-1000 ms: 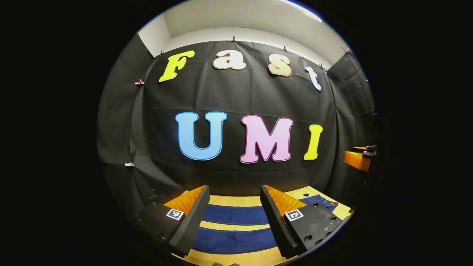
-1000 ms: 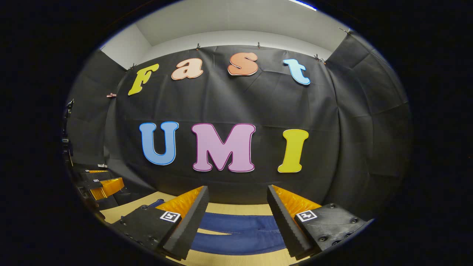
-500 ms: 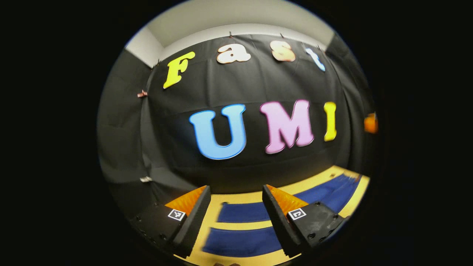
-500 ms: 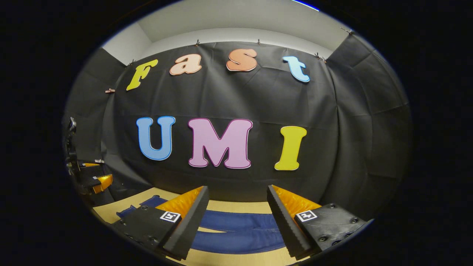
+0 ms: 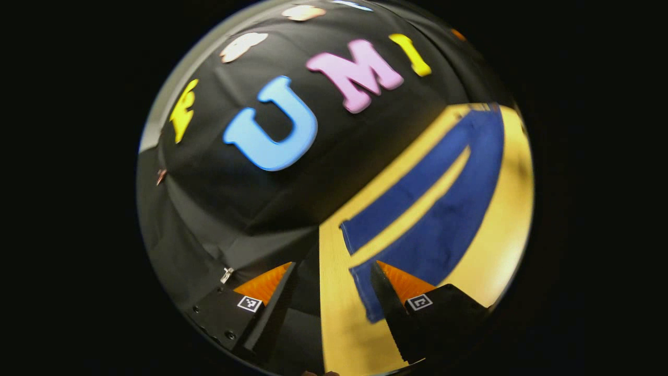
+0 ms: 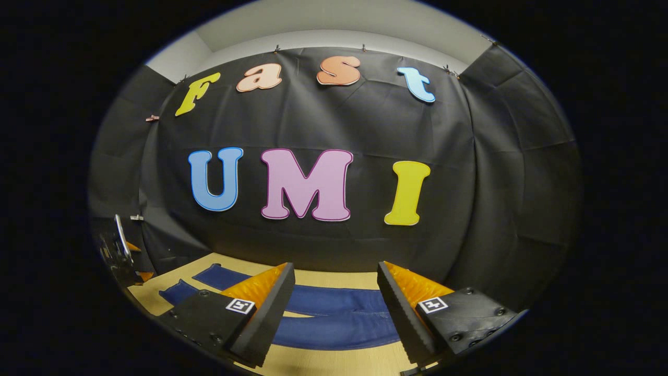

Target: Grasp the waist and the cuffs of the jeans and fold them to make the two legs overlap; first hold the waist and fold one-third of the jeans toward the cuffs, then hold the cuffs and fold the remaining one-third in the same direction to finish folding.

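Note:
Dark blue jeans point(image 5: 449, 209) lie flat on the yellow wooden table point(image 5: 339, 324), the two legs side by side with a strip of table between them. In the left gripper view, which is rolled steeply, both cuffs point(image 5: 360, 245) end close ahead. My left gripper point(image 5: 333, 263) is open above the table's end, one finger over the nearer cuff and nothing between its fingers. In the right gripper view the jeans point(image 6: 334, 329) stretch across below my right gripper point(image 6: 334, 267), which is open and holds nothing. The left gripper point(image 6: 122, 250) shows at the far left there.
The black cloth wall point(image 6: 334, 245) stands close behind the table's far edge. In the left gripper view the table's end point(image 5: 319, 271) drops off beside the cuffs, with black cloth below it.
My left gripper has swung along the legs to the cuff end and rolled sharply. My right gripper has tipped down a little, so more of the jeans shows.

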The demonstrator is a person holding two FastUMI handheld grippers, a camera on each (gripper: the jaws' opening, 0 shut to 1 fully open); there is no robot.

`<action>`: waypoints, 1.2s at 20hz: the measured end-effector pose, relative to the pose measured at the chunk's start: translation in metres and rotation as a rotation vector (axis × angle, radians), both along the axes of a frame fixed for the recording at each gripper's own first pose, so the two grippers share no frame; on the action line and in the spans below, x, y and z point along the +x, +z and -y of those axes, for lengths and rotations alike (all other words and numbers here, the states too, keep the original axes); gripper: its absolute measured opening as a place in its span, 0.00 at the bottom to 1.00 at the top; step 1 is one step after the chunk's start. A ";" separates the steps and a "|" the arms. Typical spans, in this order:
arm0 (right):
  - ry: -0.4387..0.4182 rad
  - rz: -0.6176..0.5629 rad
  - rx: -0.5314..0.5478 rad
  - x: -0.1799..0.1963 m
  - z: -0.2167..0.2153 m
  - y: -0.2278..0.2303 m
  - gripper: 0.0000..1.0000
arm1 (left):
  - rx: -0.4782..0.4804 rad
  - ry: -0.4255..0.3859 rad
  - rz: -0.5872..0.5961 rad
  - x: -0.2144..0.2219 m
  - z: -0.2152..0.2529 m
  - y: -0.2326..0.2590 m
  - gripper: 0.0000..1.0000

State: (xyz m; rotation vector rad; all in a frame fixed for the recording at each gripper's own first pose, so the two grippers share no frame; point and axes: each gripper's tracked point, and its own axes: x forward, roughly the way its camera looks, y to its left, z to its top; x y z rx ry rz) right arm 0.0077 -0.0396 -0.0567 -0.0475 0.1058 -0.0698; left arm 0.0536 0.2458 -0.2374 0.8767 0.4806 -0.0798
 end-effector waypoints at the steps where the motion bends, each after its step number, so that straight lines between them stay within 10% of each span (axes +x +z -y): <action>1: -0.004 0.000 -0.002 -0.001 0.002 -0.001 0.97 | 0.052 -0.032 -0.056 -0.002 -0.009 -0.017 0.82; 9: -0.060 -0.058 -0.054 -0.012 0.030 -0.037 0.97 | 0.303 -0.243 -0.407 -0.022 -0.049 -0.132 0.82; 18: -0.151 -0.138 -0.173 -0.023 0.090 -0.081 0.98 | 0.427 -0.404 -0.478 0.019 -0.045 -0.162 0.82; 24: -0.182 -0.175 -0.257 -0.028 0.127 -0.117 0.97 | 0.387 -0.408 -0.603 0.032 -0.038 -0.175 0.58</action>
